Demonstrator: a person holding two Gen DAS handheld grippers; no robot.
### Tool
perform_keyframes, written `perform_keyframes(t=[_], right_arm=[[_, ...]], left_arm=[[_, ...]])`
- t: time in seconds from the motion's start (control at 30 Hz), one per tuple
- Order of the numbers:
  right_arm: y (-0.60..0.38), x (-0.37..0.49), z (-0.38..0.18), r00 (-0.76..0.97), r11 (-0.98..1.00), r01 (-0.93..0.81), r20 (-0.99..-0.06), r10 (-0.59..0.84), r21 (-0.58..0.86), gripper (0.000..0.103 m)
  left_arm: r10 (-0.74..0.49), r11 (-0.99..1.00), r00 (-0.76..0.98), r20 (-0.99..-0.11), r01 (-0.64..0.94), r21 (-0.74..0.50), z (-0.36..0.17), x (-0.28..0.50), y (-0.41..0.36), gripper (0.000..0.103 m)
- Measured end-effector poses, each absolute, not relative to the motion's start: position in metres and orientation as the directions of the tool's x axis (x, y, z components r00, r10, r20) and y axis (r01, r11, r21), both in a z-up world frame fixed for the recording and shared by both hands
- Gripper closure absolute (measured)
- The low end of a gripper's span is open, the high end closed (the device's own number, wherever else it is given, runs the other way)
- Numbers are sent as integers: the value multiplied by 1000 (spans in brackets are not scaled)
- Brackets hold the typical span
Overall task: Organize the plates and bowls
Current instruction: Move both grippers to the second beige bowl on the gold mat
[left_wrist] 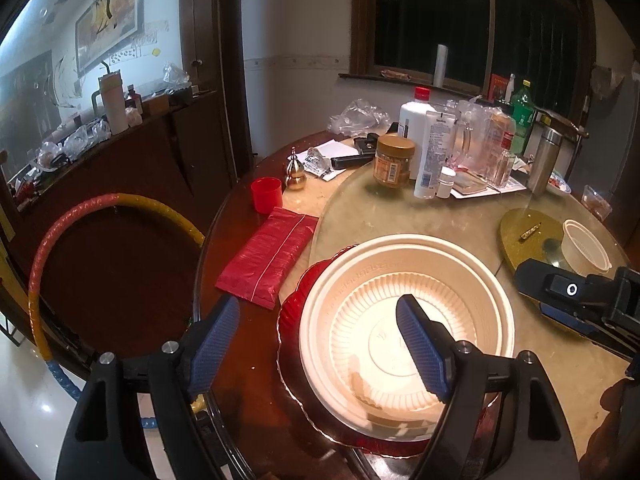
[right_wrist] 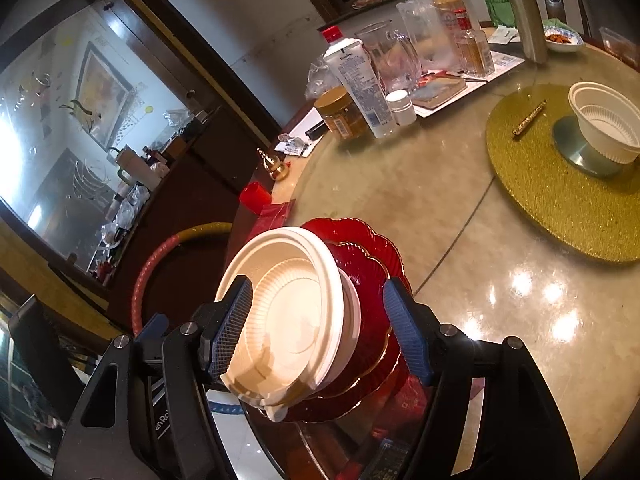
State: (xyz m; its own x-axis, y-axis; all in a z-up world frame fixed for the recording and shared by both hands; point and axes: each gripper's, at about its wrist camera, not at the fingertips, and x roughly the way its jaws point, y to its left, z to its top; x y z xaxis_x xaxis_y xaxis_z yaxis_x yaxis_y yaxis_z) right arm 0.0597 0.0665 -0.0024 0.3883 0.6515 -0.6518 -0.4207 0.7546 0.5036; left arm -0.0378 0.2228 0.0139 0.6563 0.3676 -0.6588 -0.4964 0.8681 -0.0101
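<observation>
Both grippers stand open over a white bowl stacked on red plates at the table's near edge.

The left gripper [left_wrist: 318, 344] has its jaws spread wide: one blue pad hangs outside the stack over the dark wood rim, the other hovers above the bowl's hollow, and nothing is pinched between them. The right gripper [right_wrist: 320, 330] is likewise parted, its pads standing either side of the bowl without pressing on it. The round table [right_wrist: 460, 208] carries a gold mat [right_wrist: 540, 200] well off from the stack. The red plates [right_wrist: 368, 276] lie nested, scalloped and gilt-edged, with the big bowl [left_wrist: 406, 332] resting upright in them. A red packet [left_wrist: 268, 260] lies just beside the plates. A small bowl [right_wrist: 606, 124] sits on the mat, and a red cup [left_wrist: 266, 195] stands beyond the packet.
</observation>
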Motion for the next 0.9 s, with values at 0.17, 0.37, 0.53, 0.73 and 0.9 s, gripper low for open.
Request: perform_keyframes(t=[0.17, 0.37, 0.53, 0.73, 0.9], right_arm=[[63, 59, -2, 381, 747, -428, -648, 659, 509, 33], [40, 61, 0, 392, 747, -418, -639, 661, 517, 33], [-5, 69, -1, 432, 765, -370, -631, 645, 528, 33], [-95, 89, -8, 529, 773, -210, -596, 604, 598, 33], [-170, 106, -21, 604, 749, -34, -583, 542, 662, 33]], left_arm=[[372, 866, 666, -647, -499, -16, 18, -39, 220, 21], [354, 887, 705, -615, -461, -18, 32, -36, 198, 21], [277, 925, 766, -580, -375, -54, 46, -26, 163, 18], [118, 976, 790, -601, -204, -77, 48, 14, 96, 17], [20, 990, 751, -660, -107, -93, 27, 63, 46, 17]])
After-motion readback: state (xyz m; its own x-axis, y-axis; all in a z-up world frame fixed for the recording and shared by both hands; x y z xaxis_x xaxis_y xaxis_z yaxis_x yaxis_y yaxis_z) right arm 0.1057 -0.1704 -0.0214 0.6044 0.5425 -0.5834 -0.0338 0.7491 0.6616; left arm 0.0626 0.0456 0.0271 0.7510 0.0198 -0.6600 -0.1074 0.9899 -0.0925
